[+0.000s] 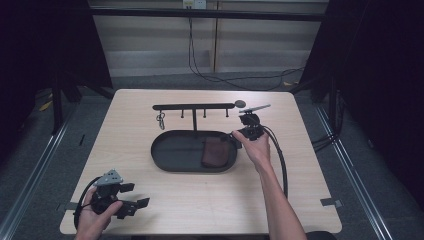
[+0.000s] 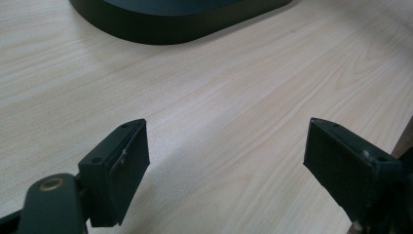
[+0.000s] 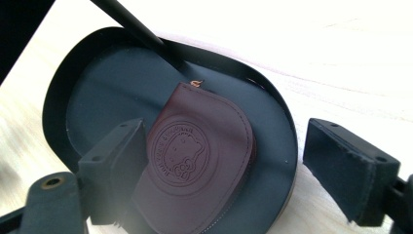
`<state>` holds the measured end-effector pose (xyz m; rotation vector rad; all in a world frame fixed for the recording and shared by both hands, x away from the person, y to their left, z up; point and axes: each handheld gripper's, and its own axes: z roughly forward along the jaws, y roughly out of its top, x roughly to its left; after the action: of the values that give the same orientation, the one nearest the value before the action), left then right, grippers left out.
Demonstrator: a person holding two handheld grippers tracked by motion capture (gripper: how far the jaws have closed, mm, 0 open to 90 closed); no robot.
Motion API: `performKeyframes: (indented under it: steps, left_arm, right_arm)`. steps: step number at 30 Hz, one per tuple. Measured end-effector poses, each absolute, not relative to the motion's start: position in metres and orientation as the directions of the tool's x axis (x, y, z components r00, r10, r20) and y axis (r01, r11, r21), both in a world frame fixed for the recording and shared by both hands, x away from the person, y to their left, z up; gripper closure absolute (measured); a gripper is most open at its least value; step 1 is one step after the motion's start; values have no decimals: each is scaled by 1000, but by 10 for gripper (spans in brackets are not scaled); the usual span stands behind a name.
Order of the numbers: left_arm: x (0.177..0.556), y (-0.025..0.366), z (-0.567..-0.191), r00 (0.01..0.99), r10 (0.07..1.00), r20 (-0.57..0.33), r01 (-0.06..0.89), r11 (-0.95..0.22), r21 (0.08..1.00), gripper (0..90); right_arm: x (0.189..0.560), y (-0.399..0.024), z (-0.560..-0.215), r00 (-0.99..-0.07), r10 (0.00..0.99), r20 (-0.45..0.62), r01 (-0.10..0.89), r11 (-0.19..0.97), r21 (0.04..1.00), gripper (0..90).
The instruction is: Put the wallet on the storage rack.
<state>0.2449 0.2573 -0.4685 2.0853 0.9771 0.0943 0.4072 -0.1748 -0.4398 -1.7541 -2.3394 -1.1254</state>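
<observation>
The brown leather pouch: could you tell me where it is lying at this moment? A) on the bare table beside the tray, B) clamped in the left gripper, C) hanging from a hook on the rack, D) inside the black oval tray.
D: the brown leather pouch lies flat on the floor of the black oval tray, toward its right end in the high view, with the open right gripper poised above it.

Just ahead of your right tool, a dark maroon leather pouch with a round embossed stamp lies flat in the black oval tray, toward the tray's end nearest that tool.
</observation>
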Motion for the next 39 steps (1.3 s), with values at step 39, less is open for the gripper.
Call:
performKeyframes:
  steps: [39]
  left_arm:
    - [248,265,-469,647,713,-270,646,-324,691,183]
  right_arm:
    - [331,-231,-415,-411,871,269,740,147,656,159]
